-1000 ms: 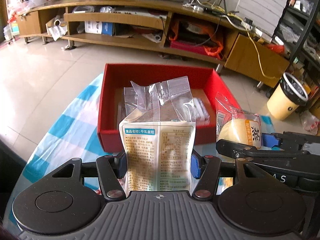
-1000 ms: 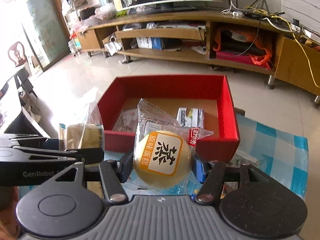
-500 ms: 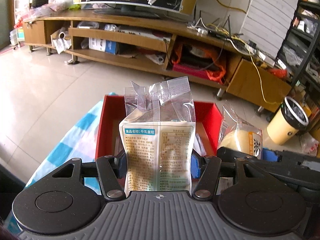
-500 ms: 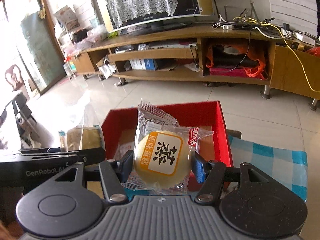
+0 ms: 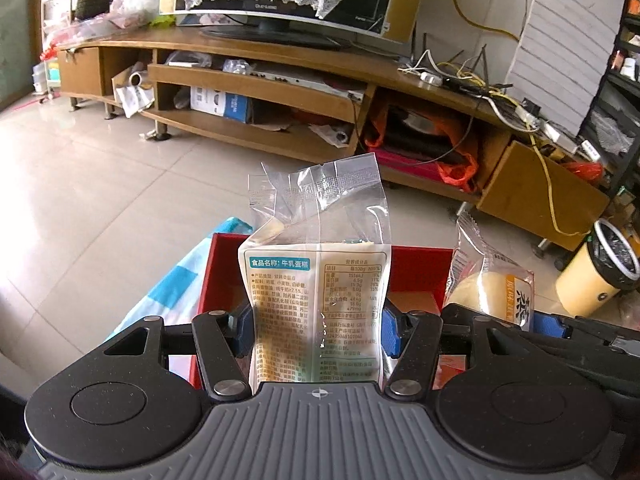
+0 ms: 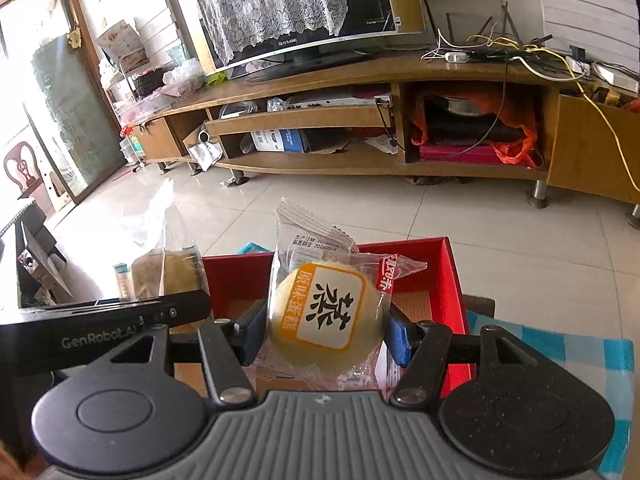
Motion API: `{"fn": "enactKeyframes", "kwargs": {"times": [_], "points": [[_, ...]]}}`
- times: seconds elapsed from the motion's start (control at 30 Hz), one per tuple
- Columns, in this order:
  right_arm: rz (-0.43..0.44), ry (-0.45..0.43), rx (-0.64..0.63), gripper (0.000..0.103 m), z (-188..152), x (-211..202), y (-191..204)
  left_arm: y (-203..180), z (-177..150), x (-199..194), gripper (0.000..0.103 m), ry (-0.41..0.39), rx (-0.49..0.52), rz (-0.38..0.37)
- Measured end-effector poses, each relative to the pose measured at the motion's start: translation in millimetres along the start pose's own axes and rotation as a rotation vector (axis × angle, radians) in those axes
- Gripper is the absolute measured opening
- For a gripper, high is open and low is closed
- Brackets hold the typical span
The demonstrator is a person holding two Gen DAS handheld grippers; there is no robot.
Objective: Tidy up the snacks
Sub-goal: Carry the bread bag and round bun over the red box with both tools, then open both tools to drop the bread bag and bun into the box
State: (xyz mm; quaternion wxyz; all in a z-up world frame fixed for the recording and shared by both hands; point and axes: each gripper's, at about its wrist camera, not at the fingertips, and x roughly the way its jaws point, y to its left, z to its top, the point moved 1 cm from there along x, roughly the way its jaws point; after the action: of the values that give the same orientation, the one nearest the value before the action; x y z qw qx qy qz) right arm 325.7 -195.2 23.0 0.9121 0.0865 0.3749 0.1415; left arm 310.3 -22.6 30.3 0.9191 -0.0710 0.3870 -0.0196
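Holding both snacks over the near edge of the red box (image 5: 416, 268); left hand-held gripper (image 5: 316, 330) clamped on the milk cake packet (image 5: 316, 300), right hand-held gripper (image 6: 326, 330) on the round steamed cake (image 6: 324, 312); I'd go further in and lower before letting go.

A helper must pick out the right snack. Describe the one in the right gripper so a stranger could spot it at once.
Start at the red box on the blue checked cloth. Just in front of it, the right gripper pinches a round yellow cake in a clear wrapper. Its orange-bordered white label with bold black characters sets it apart from the tall, rectangular milk cake packet in the left gripper.
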Motion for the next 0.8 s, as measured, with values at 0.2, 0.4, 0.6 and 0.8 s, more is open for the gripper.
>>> {"fn": "enactKeyframes", "kwargs": {"times": [0.2,0.4,0.6,0.8], "points": [[0.017,0.026,0.034,0.06,0,29,-11,3,4,25,0.065,0.021,-0.003,0.036],[0.011,0.087,0.043,0.06,-8,61,-17,9,-4,53,0.065,0.087,-0.003,0.072],[-0.01,0.127,0.036,0.06,-16,75,-20,16,-8,62,0.067,0.119,-0.008,0.094],[-0.041,0.122,0.034,0.061,-16,76,-26,17,-5,57,0.071,0.1,-0.01,0.105]]}}
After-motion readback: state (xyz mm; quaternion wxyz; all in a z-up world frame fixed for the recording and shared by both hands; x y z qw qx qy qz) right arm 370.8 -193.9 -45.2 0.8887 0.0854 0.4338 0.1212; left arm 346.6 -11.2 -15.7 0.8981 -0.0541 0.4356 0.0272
